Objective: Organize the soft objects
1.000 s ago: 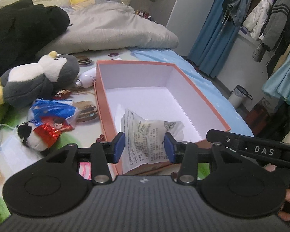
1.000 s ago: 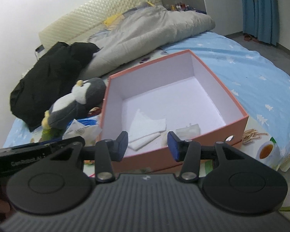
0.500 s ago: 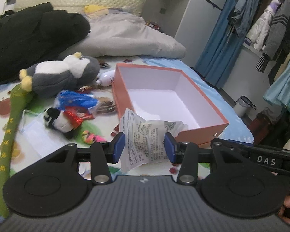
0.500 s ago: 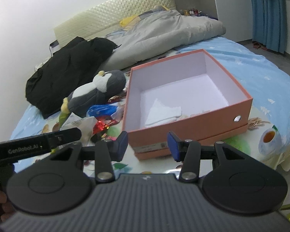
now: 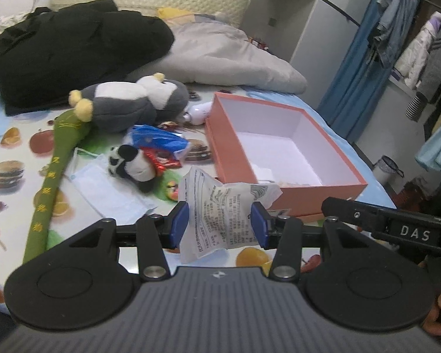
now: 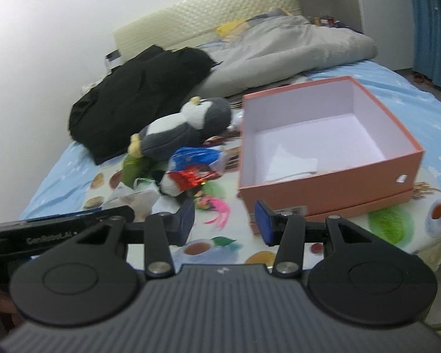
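Two tools up: left tool (image 5: pixel 219 223) pinches a crinkled printed packet (image 5: pixel 220 206) over the bed, near-left of the orange box (image 5: pixel 317 189); right tool (image 6: pixel 225 220) gapes, holding nothing. Risk: thin packet slipping from the pads, or snagging the box's near wall.

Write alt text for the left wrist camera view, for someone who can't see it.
The left gripper holds a crumpled white printed plastic packet between its blue pads, above a fruit-patterned bedsheet. Just beyond sits an open salmon-pink cardboard box with a white interior; left of it lie a small panda plush, a grey-and-white penguin plush and a pale blue face mask.
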